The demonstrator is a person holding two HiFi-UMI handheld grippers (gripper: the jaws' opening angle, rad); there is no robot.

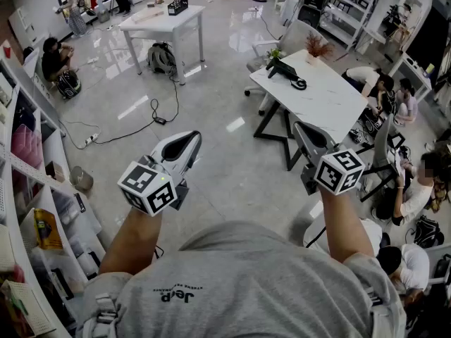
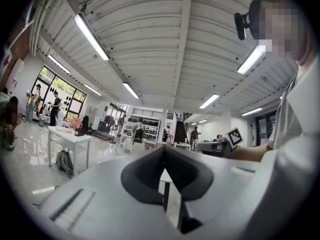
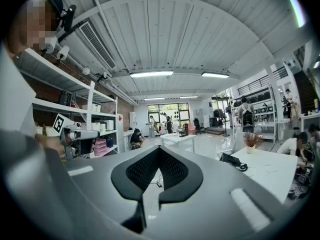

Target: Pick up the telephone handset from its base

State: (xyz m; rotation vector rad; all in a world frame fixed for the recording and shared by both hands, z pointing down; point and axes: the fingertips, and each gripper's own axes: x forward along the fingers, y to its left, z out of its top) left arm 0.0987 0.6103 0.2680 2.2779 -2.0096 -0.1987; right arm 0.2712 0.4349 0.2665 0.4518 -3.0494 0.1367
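My left tool (image 1: pixel 189 141) and right tool (image 1: pixel 299 128) are both clenched on nothing. The telephone (image 1: pixel 284 70) sits on the white counter (image 1: pixel 331 104) well ahead, near a potted plant (image 1: pixel 317 46), with floor (image 1: pixel 232 167) between us.

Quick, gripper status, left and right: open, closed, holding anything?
Left gripper: closed, holding nothing.
Right gripper: closed, holding nothing.

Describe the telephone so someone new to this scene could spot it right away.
Find the white table with black legs, right of centre in the head view. At its far end, near a pot of reddish dried plant, sits the telephone. It is the only black thing on that tabletop, its cord looped beside it.
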